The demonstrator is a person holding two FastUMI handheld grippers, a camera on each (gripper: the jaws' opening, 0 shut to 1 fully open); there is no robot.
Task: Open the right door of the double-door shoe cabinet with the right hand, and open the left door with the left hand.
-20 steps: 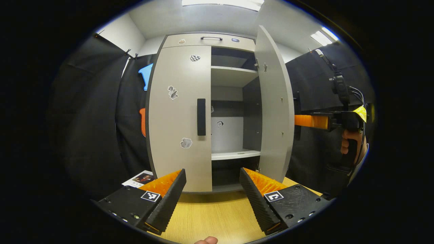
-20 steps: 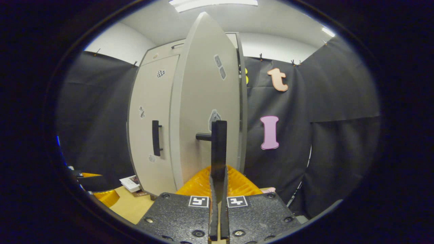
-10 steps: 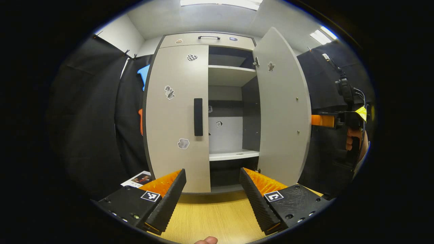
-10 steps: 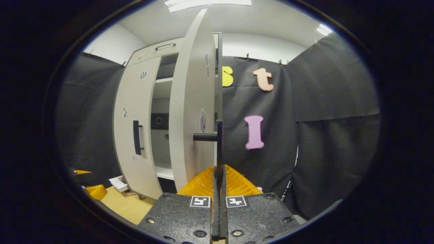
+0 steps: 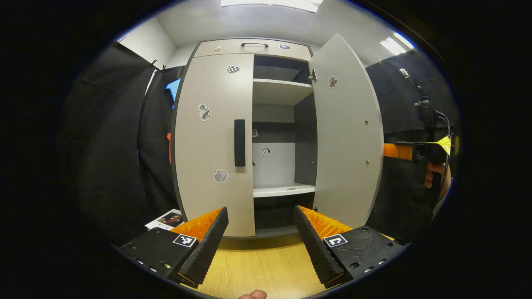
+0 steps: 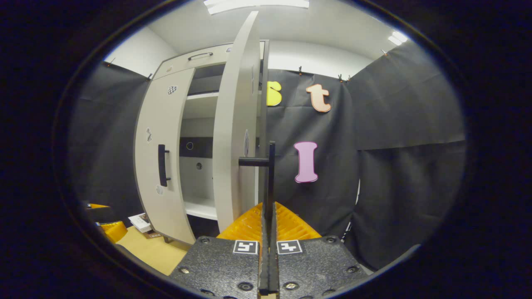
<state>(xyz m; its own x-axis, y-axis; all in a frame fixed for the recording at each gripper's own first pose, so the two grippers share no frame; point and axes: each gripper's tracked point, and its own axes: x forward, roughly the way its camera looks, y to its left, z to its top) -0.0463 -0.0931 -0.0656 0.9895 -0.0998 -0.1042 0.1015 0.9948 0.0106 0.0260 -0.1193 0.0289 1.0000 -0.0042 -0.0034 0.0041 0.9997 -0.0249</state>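
The grey shoe cabinet stands on a wooden table. Its left door (image 5: 214, 141) is closed, with a black vertical handle (image 5: 239, 142). My left gripper (image 5: 260, 209) is open in front of the cabinet's base, short of that handle and holding nothing. The right door (image 5: 347, 133) stands wide open. In the right gripper view this door (image 6: 235, 137) is seen nearly edge-on, and my right gripper (image 6: 268, 209) is shut on its black handle (image 6: 271, 174). In the left gripper view the right gripper (image 5: 399, 151) sticks out from behind the open door, held by a hand (image 5: 434, 174).
The open right half shows bare shelves (image 5: 282, 189). A closed drawer (image 5: 254, 47) runs across the cabinet top. A printed booklet (image 5: 166, 220) lies on the table (image 5: 257, 265) left of the cabinet. Black cloth walls stand close on both sides.
The right door has swung further open, pulled by my right gripper, which moved out to the right with it. My left gripper has hardly moved and stays open.
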